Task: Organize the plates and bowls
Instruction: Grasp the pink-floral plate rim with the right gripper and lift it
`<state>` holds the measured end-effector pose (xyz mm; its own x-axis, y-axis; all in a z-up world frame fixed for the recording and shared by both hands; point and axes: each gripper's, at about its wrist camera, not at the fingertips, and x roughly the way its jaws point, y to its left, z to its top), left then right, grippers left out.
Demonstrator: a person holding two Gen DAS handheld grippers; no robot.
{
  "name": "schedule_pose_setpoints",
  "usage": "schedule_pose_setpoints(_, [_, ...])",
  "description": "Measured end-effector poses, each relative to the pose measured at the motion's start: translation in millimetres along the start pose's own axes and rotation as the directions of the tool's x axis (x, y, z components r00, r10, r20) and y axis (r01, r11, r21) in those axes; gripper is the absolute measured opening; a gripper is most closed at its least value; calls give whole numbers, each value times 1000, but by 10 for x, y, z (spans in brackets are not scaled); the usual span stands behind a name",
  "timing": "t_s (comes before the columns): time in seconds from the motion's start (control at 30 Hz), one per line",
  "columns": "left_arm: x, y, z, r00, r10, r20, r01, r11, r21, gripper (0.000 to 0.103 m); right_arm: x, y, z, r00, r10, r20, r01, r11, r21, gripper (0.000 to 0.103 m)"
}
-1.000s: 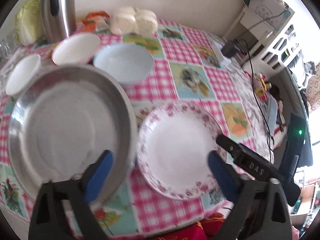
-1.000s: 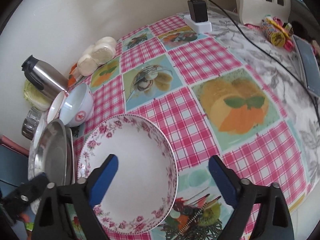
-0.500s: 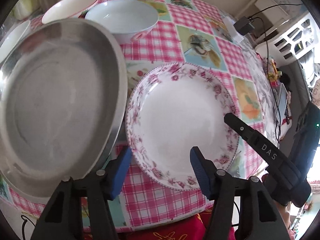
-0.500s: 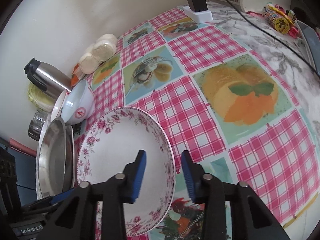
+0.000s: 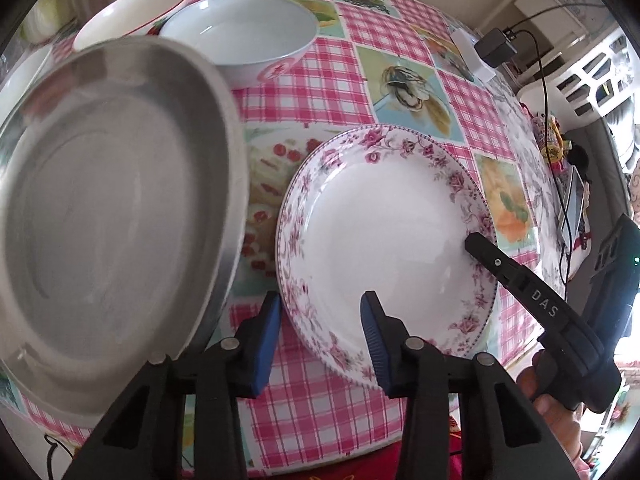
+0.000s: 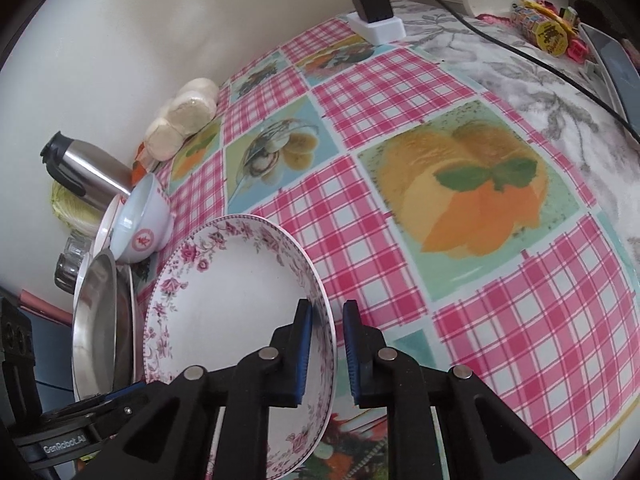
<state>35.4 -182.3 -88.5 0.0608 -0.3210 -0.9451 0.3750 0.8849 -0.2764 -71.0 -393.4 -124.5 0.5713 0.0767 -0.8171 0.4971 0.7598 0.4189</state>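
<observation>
Right tool [image 6: 325,346]: jaws narrow, straddling the near-right rim of the floral plate [image 6: 224,304], one pad inside the rim and one outside. A sliver of gap shows on each side of the rim, so whether it is fully clamped I cannot tell.

Left tool [image 5: 322,340]: jaws partly closed, set either side of the same plate's near-left rim, not touching it. One pad lies over the cloth between the two plates, the other over the white centre.

The floral plate appears to sit on the counter [image 6: 500,312], near its front edge, possibly tipped slightly at the gripped side. Steel plate [image 5: 108,208] lies just beside it on the left, apart.

Behind them: pale blue bowl [image 5: 240,36], upright, alone. Two white bowls [image 5: 128,20] further left, side by side, unstacked. At the back, a flask [image 6: 86,172] and wrapped buns [image 6: 184,120].

Judgement: task at an early stage. No stacking visible; plates and bowls all separate. First pick of the floral plate is in hand. Left to do: stack the plates, nest the bowls.
</observation>
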Motion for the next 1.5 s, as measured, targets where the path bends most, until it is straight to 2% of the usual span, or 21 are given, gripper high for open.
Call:
schedule_pose_setpoints(0.17, [85,-134,50,999,31,19,-32,998,52,37,-52,-142,18,1000,15,16,-16,999,38,17])
schedule_pose_setpoints(0.37, [302,-156,111,998,-60,-37,60,998,6,31,-106,-341,56,999,32,34,-34,997,76,15])
schedule_pose_setpoints(0.47, [310,-161,140,997,-71,-14,71,997,-7,31,-108,-405,49,997,56,46,-60,994,96,15])
schedule_pose_setpoints(0.6, [317,-141,175,996,-91,14,91,996,-18,31,-107,-387,46,998,47,53,-51,995,81,15])
schedule_pose_setpoints(0.7, [332,-137,192,998,-63,29,63,998,-6,18,-101,-344,48,998,26,60,-30,997,67,14])
schedule_pose_setpoints(0.73, [338,-128,197,998,-62,33,62,998,-6,16,-107,-331,42,998,23,65,-27,998,62,11])
schedule_pose_setpoints(0.83, [303,-94,185,997,-63,50,64,998,-7,12,-115,-294,40,998,9,66,-12,999,51,10])
schedule_pose_setpoints(1.1, [193,-242,164,994,-48,102,41,997,71,12,-258,-242,67,996,-30,80,28,999,20,10])
schedule_pose_setpoints(1.4, [-39,-177,177,983,-114,146,107,993,59,12,-526,-30,179,991,-50,123,53,998,-21,10])
schedule_pose_setpoints(1.5, [-216,-150,206,972,-123,199,111,991,68,12,-642,103,232,989,-38,146,44,998,-40,10])
